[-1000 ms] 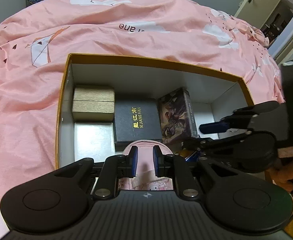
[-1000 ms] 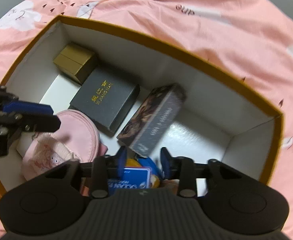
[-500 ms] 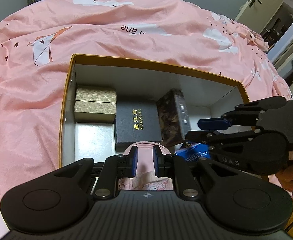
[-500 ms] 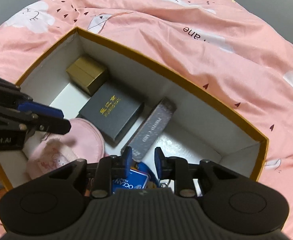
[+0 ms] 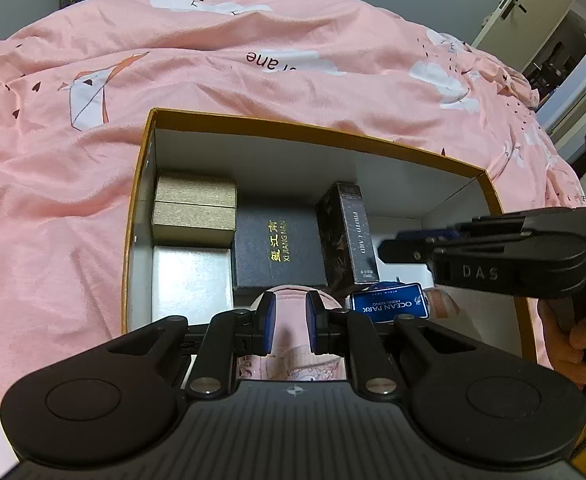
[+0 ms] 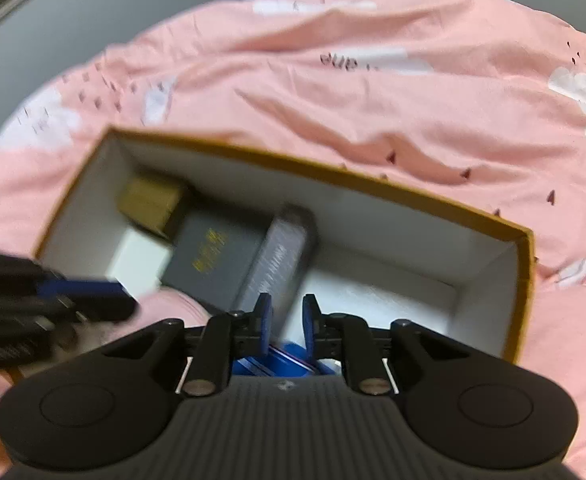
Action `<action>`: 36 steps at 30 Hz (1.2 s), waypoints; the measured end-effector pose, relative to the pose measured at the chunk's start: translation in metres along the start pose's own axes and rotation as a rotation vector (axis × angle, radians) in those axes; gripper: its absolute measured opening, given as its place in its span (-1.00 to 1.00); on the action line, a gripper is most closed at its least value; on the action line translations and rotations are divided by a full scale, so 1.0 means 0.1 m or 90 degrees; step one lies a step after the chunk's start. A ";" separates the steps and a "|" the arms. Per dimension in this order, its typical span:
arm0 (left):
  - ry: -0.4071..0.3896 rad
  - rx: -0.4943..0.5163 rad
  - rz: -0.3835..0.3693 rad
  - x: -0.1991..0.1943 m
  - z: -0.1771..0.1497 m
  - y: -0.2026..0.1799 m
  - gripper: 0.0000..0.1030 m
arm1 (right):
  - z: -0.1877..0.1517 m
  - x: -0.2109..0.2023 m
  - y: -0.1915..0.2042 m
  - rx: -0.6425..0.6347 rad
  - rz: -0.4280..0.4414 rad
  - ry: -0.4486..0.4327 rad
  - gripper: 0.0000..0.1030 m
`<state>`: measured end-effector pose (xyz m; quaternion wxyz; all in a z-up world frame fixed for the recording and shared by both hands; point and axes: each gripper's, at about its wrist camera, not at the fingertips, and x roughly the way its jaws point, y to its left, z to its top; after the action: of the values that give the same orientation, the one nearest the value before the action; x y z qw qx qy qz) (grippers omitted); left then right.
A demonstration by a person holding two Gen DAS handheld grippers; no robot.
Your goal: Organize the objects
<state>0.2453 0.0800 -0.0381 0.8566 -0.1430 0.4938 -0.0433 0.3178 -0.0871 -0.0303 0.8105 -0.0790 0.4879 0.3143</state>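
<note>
Left side first: inside the open cardboard box with the mustard-yellow rim (image 5: 293,130), a gold textured hinged case (image 5: 194,206) sits in the far left corner with a silver flat box (image 5: 191,280) just in front of it. Next along, the black box with gold lettering (image 5: 279,246), and touching its right side the dark patterned photo-card box (image 5: 349,232), now standing on its long edge. The left gripper (image 5: 289,322) hangs over the pink round fabric pouch (image 5: 289,300), jaws narrow, with nothing clamped that I can see. Right of that lies the blue Ocean Park card (image 5: 391,304). Then the right gripper (image 6: 287,320), jaws drawn in to a narrow gap, hovering above that blue card and empty; the right-wrist view is badly blurred.

The risk here, as I judge it: the photo-card box is balanced on edge with only 1 neighbour propping it, so a brush from the right gripper could tip it back over onto the card.

Against 1 second ago: that photo-card box leaned flat-faced, and now it stands upright. The right jaws were wider then and have closed in. The blue card shows more fully.
</note>
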 end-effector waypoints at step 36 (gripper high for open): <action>-0.010 0.000 -0.012 0.06 -0.01 -0.08 -0.66 | -0.02 0.09 -0.25 0.052 -0.015 -0.016 -0.39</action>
<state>0.2483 0.0707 -0.0414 0.8602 -0.1478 0.4855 -0.0500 0.3338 -0.1036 -0.0431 0.8228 -0.0478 0.4891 0.2855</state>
